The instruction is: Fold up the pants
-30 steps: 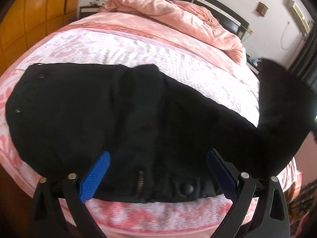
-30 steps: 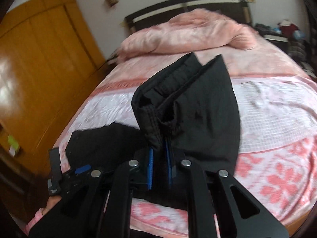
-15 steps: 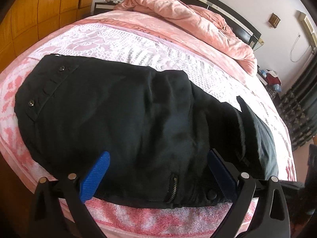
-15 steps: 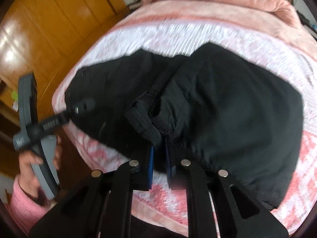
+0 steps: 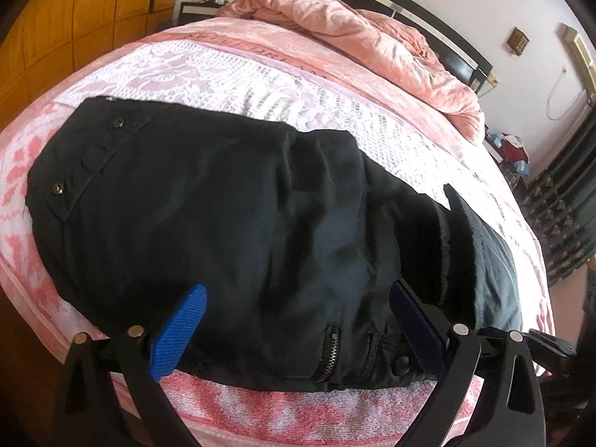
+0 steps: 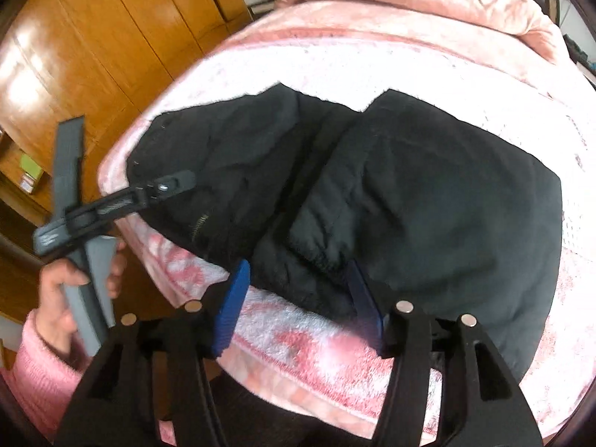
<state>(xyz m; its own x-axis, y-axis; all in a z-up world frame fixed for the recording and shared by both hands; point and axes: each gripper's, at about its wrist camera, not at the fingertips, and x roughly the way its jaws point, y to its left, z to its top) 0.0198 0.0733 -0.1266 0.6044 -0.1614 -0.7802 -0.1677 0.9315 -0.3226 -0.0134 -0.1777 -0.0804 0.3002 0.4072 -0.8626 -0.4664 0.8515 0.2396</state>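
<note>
1. Pants [image 5: 231, 223]: black, lying folded on the near edge of the bed [image 5: 260, 74], waistband and zipper [image 5: 327, 350] toward the near side, so both claws can reach them without leaning over the mattress.
2. In the right wrist view the leg ends [image 6: 428, 201] lie doubled over the upper part, with a dark crease running between the two layers; the fold looks laid but not smoothed.
3. The left claw [image 5: 298, 316] is spread wide with nothing between its blue pads, hovering over the waistband, probably ready to press or pinch that edge.
4. The right claw [image 6: 301, 305] is likewise parted and empty, its pads on either side of the bunched hem [image 6: 316, 260], apparently touching it.
5. A pink quilt [image 5: 354, 33] is heaped at the far headboard end, well apart from the pants.
6. Likely next: one more fold across, which needs both layers gripped together.
</note>
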